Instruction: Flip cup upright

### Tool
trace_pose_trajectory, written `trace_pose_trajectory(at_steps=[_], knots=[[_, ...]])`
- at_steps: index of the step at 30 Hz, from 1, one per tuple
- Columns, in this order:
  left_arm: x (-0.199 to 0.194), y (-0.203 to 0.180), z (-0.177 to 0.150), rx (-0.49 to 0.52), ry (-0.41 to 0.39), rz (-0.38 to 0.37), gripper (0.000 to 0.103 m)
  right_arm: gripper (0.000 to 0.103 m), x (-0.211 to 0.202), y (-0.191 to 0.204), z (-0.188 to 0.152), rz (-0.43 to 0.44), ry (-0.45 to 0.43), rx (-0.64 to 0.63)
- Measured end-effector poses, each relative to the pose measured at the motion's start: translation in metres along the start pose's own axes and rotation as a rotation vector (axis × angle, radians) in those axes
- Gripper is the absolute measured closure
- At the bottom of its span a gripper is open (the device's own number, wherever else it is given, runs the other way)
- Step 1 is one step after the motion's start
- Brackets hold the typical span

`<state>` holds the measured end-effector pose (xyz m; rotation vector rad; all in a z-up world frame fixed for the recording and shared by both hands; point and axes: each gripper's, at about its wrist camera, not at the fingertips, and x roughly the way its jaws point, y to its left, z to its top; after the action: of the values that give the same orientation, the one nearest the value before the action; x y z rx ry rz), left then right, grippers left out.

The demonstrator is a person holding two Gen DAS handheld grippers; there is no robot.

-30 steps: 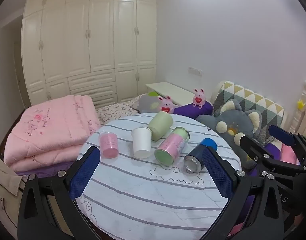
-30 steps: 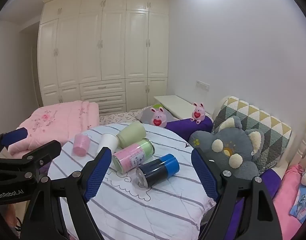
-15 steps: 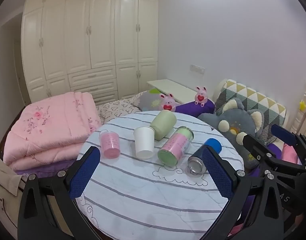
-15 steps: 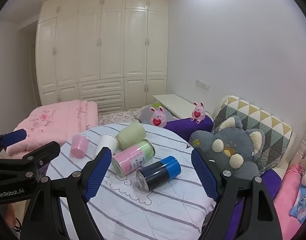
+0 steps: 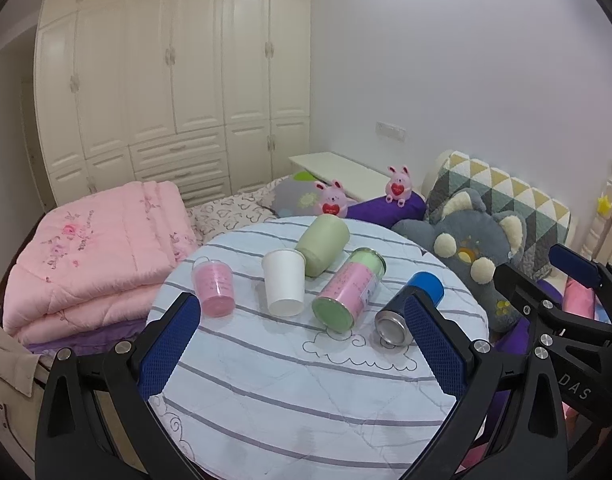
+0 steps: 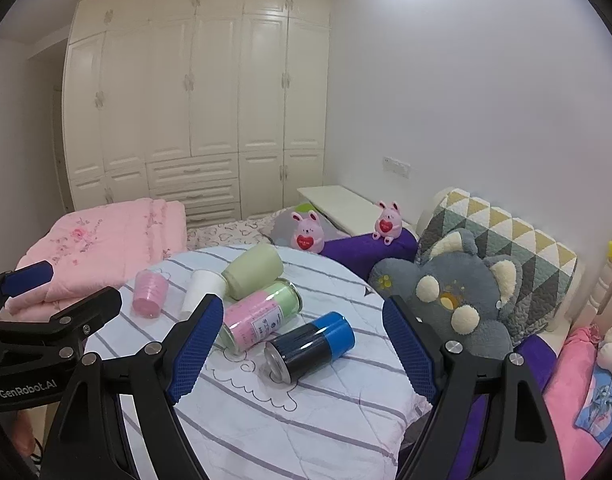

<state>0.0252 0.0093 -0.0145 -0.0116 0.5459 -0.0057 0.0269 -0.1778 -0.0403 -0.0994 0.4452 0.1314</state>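
We hold the left gripper [image 5: 302, 346] and right gripper [image 6: 302, 350] wide apart and empty, in approach. Ahead of them lie a translucent pink plastic cup [image 5: 213, 289], white paper cup [image 5: 284, 288], sage-green tumbler [image 5: 323, 244], pink-and-green canister [image 5: 348, 289] and blue-capped dark steel flask [image 6: 311, 346]; which we right first seems undecided.

Both wrist views overlook round table [image 5: 290, 380] [image 6: 306, 412], side by side.

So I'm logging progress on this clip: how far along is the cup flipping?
Nothing looks done yet. All five cups lie on their sides on the round table: pink cup, white cup, green cup, pink-and-green cup and blue-and-black cup. In hand: nothing; the left gripper and right gripper are both open, short of the cups. Every flip is left.
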Motion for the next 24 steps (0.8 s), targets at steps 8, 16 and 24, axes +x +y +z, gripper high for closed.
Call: trace_pose_trajectory(at_steps=[8,16,24], knots=[[0.009,-0.003,0.0,0.007,0.03,-0.004,0.0,0.02,0.008,-0.004,-0.002,0.014,0.06,0.029],[0.014,-0.006,0.0,0.01,0.037,-0.005,0.0,0.02,0.015,-0.005,-0.002,0.025,0.093,0.045],[0.018,-0.006,-0.003,0.013,0.045,-0.005,0.0,0.02,0.02,-0.007,-0.003,0.024,0.11,0.051]])
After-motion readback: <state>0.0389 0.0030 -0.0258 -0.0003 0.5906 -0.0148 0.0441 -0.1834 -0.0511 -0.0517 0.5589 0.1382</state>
